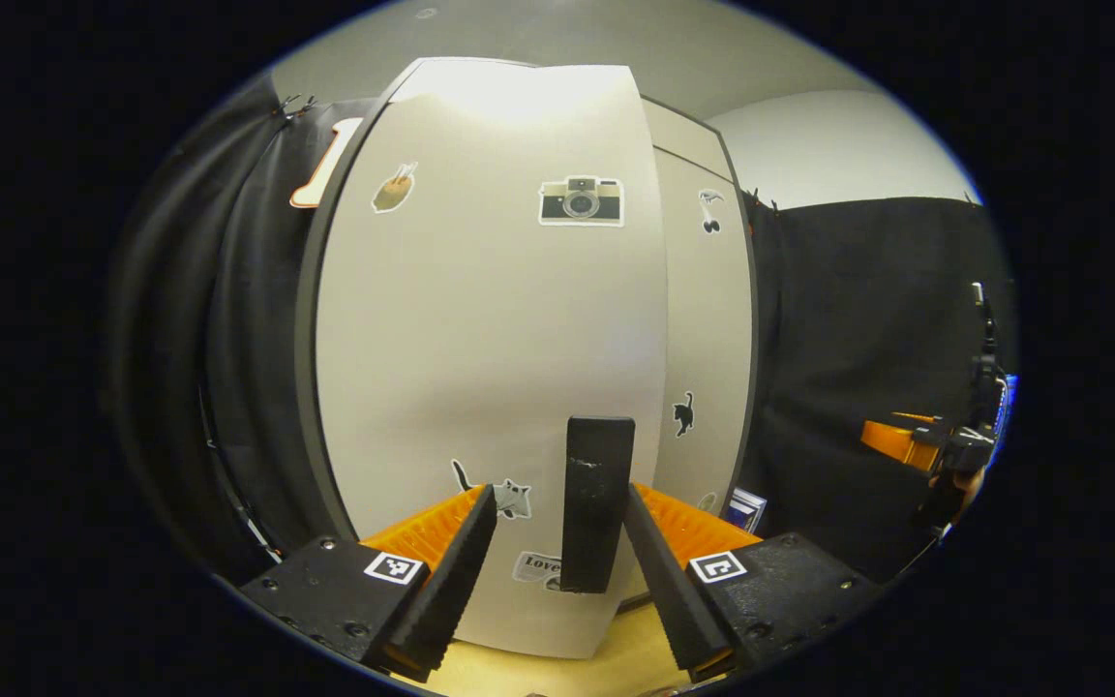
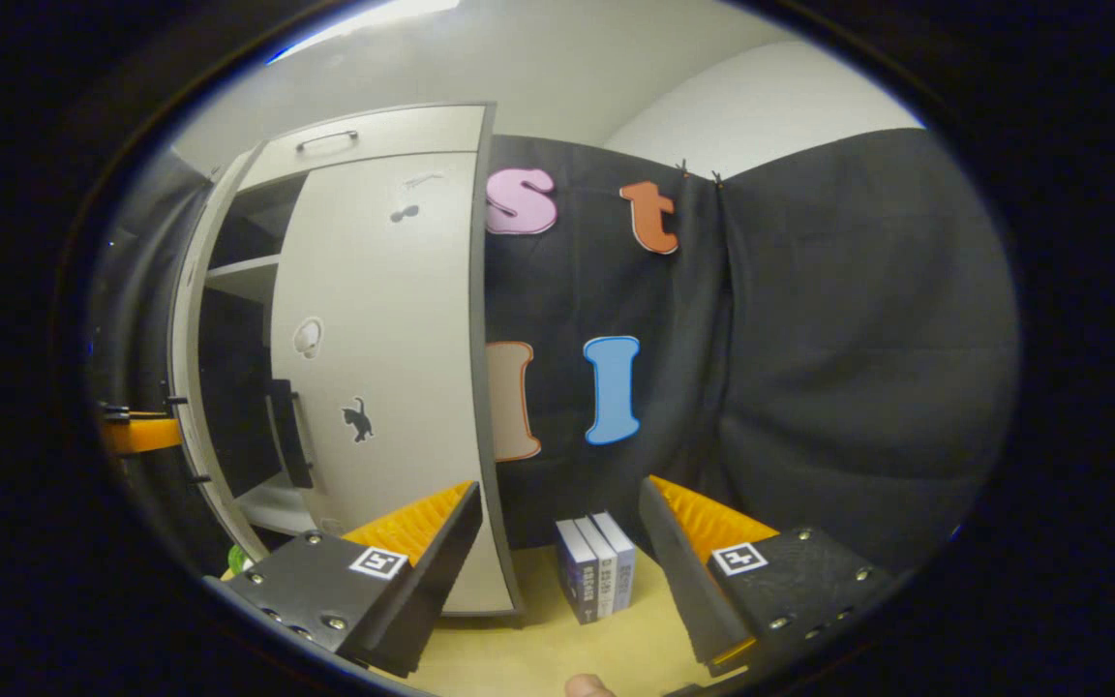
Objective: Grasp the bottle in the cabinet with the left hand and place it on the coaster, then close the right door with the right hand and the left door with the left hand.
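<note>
Left door [image 1: 490, 368] closing step: left tongs [image 1: 557, 571] spread, straddling its black handle [image 1: 598, 503], not gripping. Right door [image 2: 378, 368] looks shut. Right tongs [image 2: 557, 561] released. Bottle: can't tell. Next: push flush.

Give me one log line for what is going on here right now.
stage: closing doors | left gripper: open, at left door handle | right gripper: open, beside right door | books: on tabletop
</note>
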Available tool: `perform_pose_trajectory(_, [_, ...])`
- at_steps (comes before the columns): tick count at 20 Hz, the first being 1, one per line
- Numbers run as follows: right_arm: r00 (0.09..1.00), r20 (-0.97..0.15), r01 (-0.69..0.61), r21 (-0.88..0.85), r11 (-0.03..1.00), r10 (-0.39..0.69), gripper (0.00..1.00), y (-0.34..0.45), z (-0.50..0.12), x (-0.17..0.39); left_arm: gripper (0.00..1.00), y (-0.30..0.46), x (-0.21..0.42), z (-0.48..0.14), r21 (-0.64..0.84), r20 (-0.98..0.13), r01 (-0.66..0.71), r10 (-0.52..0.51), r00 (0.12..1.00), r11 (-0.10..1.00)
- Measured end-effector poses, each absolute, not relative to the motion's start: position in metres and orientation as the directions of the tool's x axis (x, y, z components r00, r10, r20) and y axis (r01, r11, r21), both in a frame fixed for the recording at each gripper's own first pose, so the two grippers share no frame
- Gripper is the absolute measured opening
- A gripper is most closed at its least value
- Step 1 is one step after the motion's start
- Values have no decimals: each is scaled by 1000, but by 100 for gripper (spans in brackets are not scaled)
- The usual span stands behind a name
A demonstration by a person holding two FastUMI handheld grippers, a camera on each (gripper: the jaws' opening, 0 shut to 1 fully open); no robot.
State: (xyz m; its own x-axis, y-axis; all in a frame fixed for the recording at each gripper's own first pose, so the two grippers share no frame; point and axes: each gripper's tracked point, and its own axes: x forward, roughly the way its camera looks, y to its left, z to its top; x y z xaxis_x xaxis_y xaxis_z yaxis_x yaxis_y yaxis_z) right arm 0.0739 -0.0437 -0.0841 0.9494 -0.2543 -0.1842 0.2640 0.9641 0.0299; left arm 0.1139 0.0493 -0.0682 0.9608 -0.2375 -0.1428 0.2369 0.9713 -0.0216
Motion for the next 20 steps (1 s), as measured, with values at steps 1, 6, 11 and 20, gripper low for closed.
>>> perform_pose_trajectory(1, [948, -184, 271, 31, 962, -261, 99, -49, -83, 71, 85, 45, 121, -69, -21, -146, 232, -232, 962, 973])
perform_pose_trajectory(6, [945, -178, 287, 38, 957, -276, 99, -66, -78, 59, 83, 37, 138, -71, -26, -153, 210, -212, 965, 977])
perform_pose_trajectory(11, [953, -158, 268, 52, 962, -257, 99, -66, -70, 59, 82, 36, 161, -73, -23, -154, 169, -171, 973, 985])
perform_pose_trajectory(20, [958, -162, 251, 64, 966, -238, 99, -64, -75, 74, 84, 35, 185, -76, 29, -153, 122, -116, 981, 992])
